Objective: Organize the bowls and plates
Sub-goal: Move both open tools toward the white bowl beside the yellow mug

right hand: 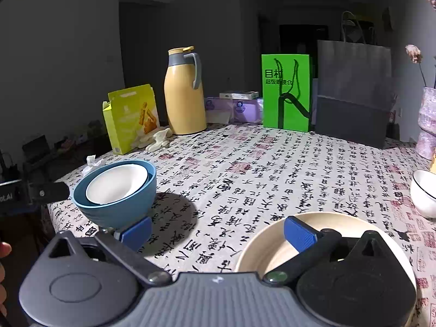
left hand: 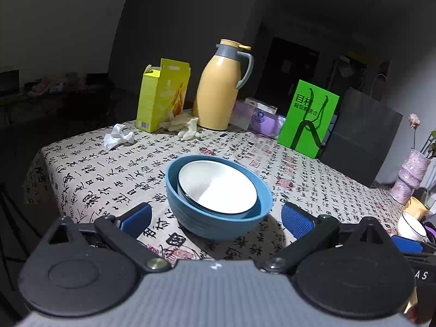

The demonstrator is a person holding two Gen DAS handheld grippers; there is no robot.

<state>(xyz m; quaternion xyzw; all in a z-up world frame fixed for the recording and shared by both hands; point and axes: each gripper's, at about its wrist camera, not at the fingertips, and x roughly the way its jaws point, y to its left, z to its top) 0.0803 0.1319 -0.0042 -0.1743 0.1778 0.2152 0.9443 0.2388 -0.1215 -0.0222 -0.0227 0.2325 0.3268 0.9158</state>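
Note:
A blue bowl [left hand: 218,218] stands on the patterned tablecloth with a white bowl [left hand: 218,188] nested inside it. My left gripper [left hand: 216,220] is open, its blue pads on either side of the blue bowl's near wall without touching. The same nested bowls show at the left in the right wrist view, blue bowl [right hand: 117,209] and white bowl [right hand: 117,182]. My right gripper [right hand: 218,231] is open and empty, its right finger over a cream plate [right hand: 275,242]. A white bowl with a dark rim [right hand: 423,193] stands at the right edge; it also shows in the left wrist view [left hand: 410,226].
At the table's back stand a yellow box [left hand: 162,95], a yellow thermos jug [left hand: 220,87], purple packets [left hand: 259,117], a green bag [left hand: 308,120] and a grey bag [left hand: 359,141]. A crumpled tissue [left hand: 117,136] and gloves [left hand: 182,125] lie there. A pink vase [left hand: 410,174] stands right.

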